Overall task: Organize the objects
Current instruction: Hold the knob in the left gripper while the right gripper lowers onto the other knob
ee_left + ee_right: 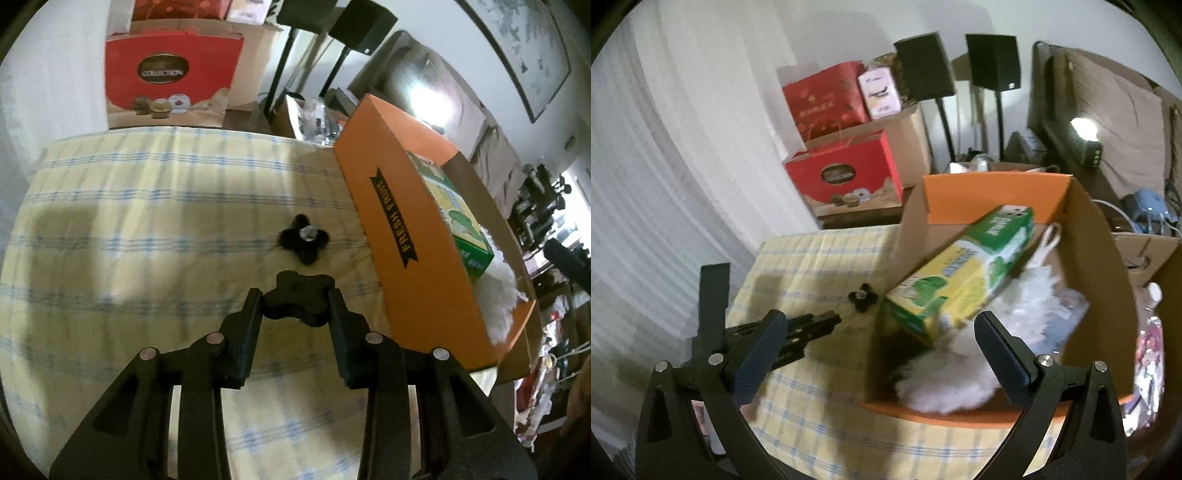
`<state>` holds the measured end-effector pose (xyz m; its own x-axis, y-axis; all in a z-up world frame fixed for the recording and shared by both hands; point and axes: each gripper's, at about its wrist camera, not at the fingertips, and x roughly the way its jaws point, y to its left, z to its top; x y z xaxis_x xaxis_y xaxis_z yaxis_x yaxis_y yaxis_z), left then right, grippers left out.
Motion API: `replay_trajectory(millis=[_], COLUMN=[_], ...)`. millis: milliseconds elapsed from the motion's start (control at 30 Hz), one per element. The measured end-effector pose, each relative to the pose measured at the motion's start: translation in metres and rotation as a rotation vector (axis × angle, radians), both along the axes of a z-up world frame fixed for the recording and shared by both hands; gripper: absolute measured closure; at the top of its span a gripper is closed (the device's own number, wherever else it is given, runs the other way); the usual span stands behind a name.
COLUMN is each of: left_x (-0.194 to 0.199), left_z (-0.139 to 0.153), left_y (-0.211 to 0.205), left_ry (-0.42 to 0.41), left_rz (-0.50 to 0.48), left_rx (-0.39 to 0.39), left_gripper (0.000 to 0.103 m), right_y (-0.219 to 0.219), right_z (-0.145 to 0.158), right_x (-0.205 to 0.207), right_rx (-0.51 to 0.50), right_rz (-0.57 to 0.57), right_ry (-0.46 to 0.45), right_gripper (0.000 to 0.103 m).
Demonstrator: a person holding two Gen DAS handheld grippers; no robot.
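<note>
- You have two black star knobs: one (pixel 297 297) held, one (pixel 303 239) on the table (pixel 147 221).
- One orange box (pixel 417 236).
- Inside it, one green-and-yellow carton (pixel 964 273) and one white fluffy duster (pixel 960 373).

This is a lived-in room of a home, used partly for storage. A bench (pixel 147 206) wears a yellow checked cloth. Behind it, red gift boxes (pixel 846 173) sit stacked with cardboard cartons against a white wall, two black speakers (pixel 923 70) stand on stands, and a framed picture (pixel 524 51) hangs to the right.
</note>
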<state>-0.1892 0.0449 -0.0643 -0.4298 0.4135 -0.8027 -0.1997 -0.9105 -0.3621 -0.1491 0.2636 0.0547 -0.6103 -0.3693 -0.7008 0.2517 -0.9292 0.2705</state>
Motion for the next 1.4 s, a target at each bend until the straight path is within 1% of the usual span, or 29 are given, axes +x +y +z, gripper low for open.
replay_trajectory(millis=[67,167,200,333,500,600,767,833,900,933,1067,1167,1233,1267,1300,1400], left_x=[0.003,0.010,0.012,0.018,0.026,0.027,0.026,0.025,0.024,0.024,0.024,0.024,0.024,0.024,0.025,0.025], left_z=[0.001,0.002,0.003,0.004,0.006,0.007,0.006,0.006,0.007,0.008,0.008,0.008,0.008,0.008,0.008,0.008], left_y=[-0.010,-0.022,-0.026,-0.044,-0.062,-0.071,-0.082,-0.085,-0.087,-0.088,-0.092,-0.095,-0.097,-0.098,-0.099,-0.100], left_ry=[0.002,0.002,0.003,0.003,0.008,0.010,0.014,0.014,0.016,0.018,0.021,0.017,0.018,0.019,0.019,0.020], left_rz=[0.014,0.034,0.040,0.063,0.089,0.097,0.106,0.110,0.107,0.105,0.104,0.107,0.108,0.109,0.110,0.110], left_rx=[0.002,0.012,0.015,0.027,0.046,0.055,0.066,0.072,0.080,0.083,0.093,0.097,0.098,0.101,0.105,0.112], left_gripper=[0.070,0.070,0.070,0.070,0.070,0.070,0.070,0.070,0.070,0.070,0.070,0.070,0.070,0.070,0.070,0.070], right_y=[-0.009,-0.025,-0.030,-0.056,-0.087,-0.103,-0.122,-0.128,-0.135,-0.138,-0.153,-0.155,-0.157,-0.159,-0.162,-0.173], right_z=[-0.003,-0.010,-0.010,-0.016,-0.033,-0.046,-0.071,-0.080,-0.091,-0.093,-0.102,-0.105,-0.107,-0.107,-0.107,-0.110], right_x=[-0.007,-0.017,-0.019,-0.034,-0.064,-0.079,-0.095,-0.099,-0.105,-0.105,-0.109,-0.113,-0.114,-0.114,-0.113,-0.112], right_rx=[-0.018,-0.048,-0.046,-0.009,0.106,0.153,0.264,0.295,0.330,0.344,0.451,0.491,0.515,0.529,0.545,0.587], right_rz=[0.024,0.063,0.069,0.099,0.112,0.123,0.129,0.128,0.130,0.133,0.143,0.142,0.142,0.147,0.160,0.220], right_ry=[-0.023,-0.061,-0.062,-0.074,-0.121,-0.154,-0.190,-0.203,-0.226,-0.231,-0.231,-0.233,-0.238,-0.235,-0.232,-0.258], right_gripper=[0.001,0.007,0.009,0.011,0.013,0.016,0.021,0.021,0.024,0.024,0.024,0.024,0.027,0.032,0.039,0.040])
